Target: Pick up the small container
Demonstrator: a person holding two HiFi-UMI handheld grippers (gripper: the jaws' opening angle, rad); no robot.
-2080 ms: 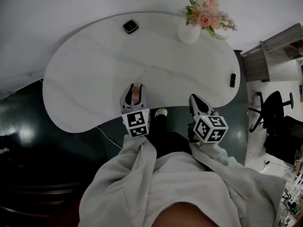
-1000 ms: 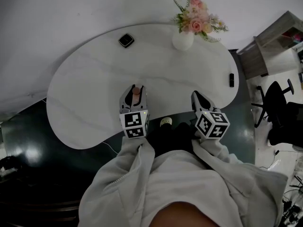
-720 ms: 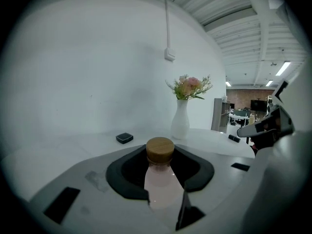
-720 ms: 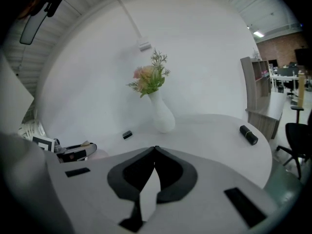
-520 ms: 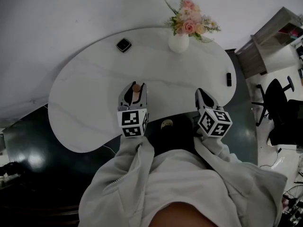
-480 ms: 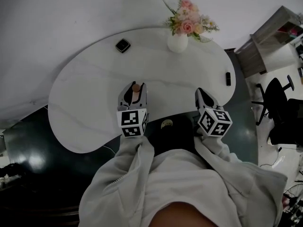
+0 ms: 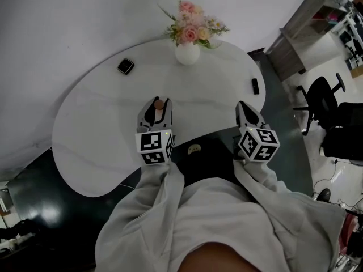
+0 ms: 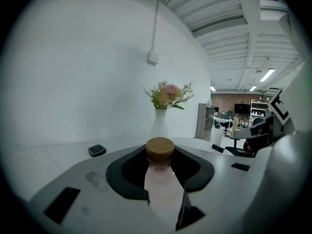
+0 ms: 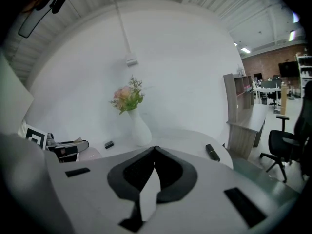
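Observation:
The small container (image 8: 160, 182) is a pale pink bottle with a round wooden cap (image 7: 160, 103). My left gripper (image 8: 160, 152) is shut on it, with the dark pads pressing its neck from both sides. In the head view the left gripper (image 7: 156, 105) hangs over the near part of the white table (image 7: 96, 123). Whether the bottle's base touches the table is hidden. My right gripper (image 7: 244, 107) is at the table's near right edge. Its jaws meet at the tips with nothing between them, as the right gripper view (image 9: 156, 148) shows.
A white vase of pink flowers (image 7: 188, 51) stands at the table's far side. A small black square object (image 7: 125, 66) lies far left and a black bar-shaped object (image 7: 255, 86) near the right end. A black office chair (image 7: 320, 98) and a grey shelf unit (image 7: 298, 38) stand to the right.
The head view has swung, so the table, vase and chair sit further left and lower in frame. Both grippers keep their places over the table's near edge. The left grip on the bottle is unchanged.

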